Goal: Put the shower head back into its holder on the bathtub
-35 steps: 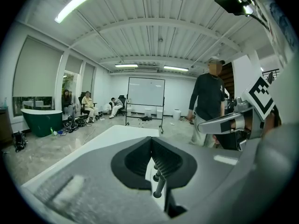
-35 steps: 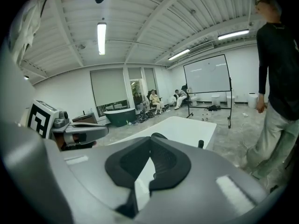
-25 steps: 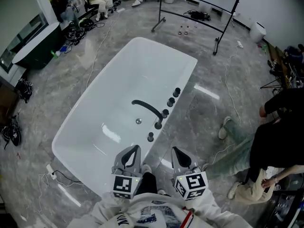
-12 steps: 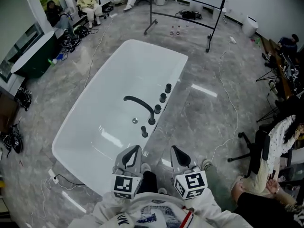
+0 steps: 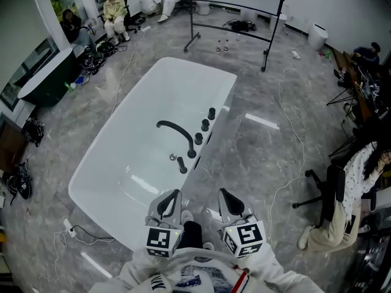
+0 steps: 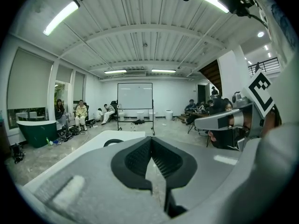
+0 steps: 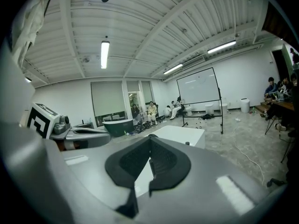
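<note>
**Our right gripper, closed and empty, facing the tub**

We see the right gripper point(image 7: 149, 136) with its dark padded jaws pressed together and nothing between them. Just beyond the tips lies the white bathtub point(image 7: 180, 134), a small black fitting point(image 7: 188, 143) on its rim. Farther back we make out a dark green tub point(image 7: 119, 125), seated people point(image 7: 152, 110) and a whiteboard point(image 7: 198, 85) on a stand. A cable point(image 7: 247, 157) trails across the grey floor.
</note>
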Tool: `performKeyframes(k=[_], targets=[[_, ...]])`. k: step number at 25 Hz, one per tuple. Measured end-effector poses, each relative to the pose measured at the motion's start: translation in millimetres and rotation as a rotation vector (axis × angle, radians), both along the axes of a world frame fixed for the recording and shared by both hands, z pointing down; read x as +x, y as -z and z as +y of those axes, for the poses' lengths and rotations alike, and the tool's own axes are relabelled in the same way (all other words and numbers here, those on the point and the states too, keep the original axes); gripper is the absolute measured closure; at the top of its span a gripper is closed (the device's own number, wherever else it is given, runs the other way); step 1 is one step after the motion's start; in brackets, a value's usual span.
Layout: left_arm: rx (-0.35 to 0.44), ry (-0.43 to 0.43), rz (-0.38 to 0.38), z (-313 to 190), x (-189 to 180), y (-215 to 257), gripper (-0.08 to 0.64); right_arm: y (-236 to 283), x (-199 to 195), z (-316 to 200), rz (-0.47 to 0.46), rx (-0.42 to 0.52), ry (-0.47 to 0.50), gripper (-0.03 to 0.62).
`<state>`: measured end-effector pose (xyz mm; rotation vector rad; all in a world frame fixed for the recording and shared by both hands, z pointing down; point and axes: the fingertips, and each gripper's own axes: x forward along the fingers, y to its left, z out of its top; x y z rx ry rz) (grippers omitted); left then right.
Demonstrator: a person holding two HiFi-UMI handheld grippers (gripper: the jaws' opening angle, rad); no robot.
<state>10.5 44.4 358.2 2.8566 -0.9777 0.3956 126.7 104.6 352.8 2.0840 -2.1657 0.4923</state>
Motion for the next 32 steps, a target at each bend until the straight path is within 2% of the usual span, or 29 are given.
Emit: performKeyframes(k=[8,16,21,32], targets=[[0.006,0.008,0.002,38.5,3.8,9.9,0.568,13.9,-2.2,33.7,0.000,0.036,0.025,0.586],[0.008,0.028,-0.008,68.3,-8.9,19.4,0.568,17.3,-20.9,57.3,-0.014,0.035,0.067,0.586],[0.028,0.057,-0.007,72.4,-33.1,27.0,0.568,25.0,-39.2,63.7,-0.016,0.042,0.082,0.586],[0.011,0.081,0.008,79.8,-96.7,26.5,0.568,31.9,-83.2,66.9,0.034,0.034,0.071,0.588]])
